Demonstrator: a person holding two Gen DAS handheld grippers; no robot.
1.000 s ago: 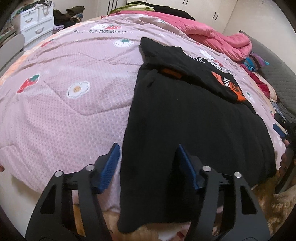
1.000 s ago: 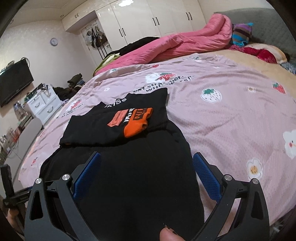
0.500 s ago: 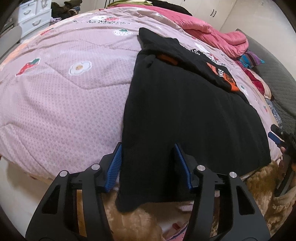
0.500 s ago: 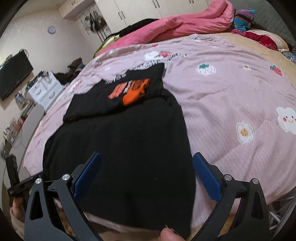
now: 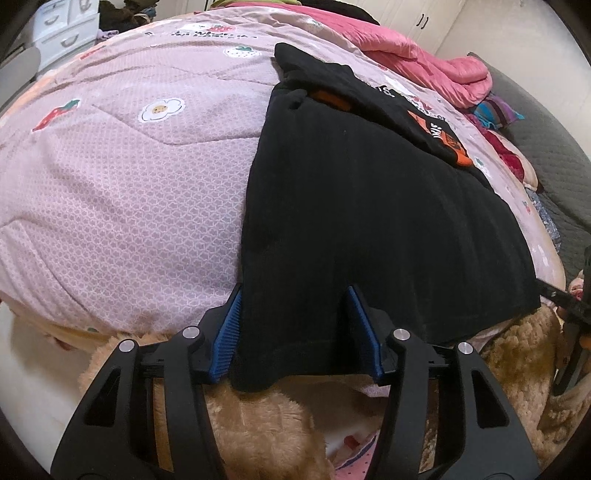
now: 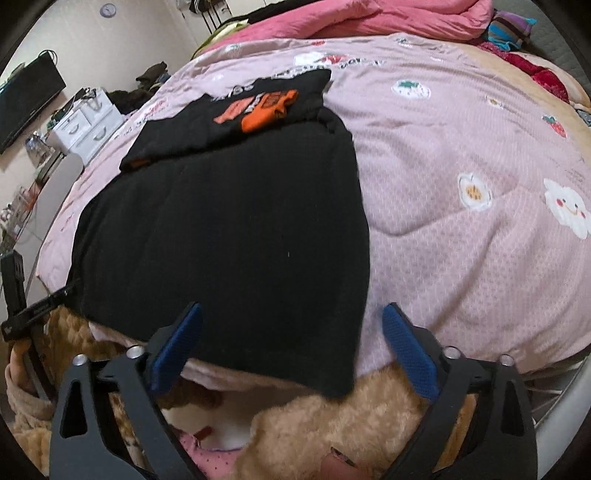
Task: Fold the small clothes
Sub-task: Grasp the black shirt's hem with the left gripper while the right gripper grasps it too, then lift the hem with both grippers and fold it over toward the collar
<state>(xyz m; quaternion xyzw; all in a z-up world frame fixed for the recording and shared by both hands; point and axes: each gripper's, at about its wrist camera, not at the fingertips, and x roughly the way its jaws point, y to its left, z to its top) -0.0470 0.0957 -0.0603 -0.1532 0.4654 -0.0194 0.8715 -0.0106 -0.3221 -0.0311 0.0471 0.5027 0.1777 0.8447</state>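
Item: black garment (image 5: 369, 221), plain dark fabric, spread flat on a pink quilt (image 5: 122, 192) covering the bed. Its near hem hangs over the quilt's front edge, above a tan plush blanket (image 5: 258, 424).

Item: folded black top with orange print (image 6: 255, 107), lying on the far end of the black garment, overlapping it.

Left gripper (image 5: 293, 325): jaws apart, blue pads on either side of the garment's near left corner. The hem hangs between the pads; whether either pad touches the cloth cannot be told. Nothing is clamped.

Right gripper (image 6: 291, 343): jaws wide apart, straddling the garment's near right corner. The left pad sits over the black fabric, the right pad over bare quilt just beside the garment's edge. Nothing is clamped.

Cross-views: the left gripper's black frame shows at the left margin of the right wrist view, touching or just at the garment's corner; the right gripper's frame shows at the right margin of the left wrist view.

Surroundings: quilt printed with strawberries, flowers and a smiling cloud (image 6: 567, 206). A bright pink duvet (image 6: 369, 18) is bunched along the far side of the bed. White drawer unit (image 6: 88, 125) and dark television (image 6: 26, 103) stand against the wall.
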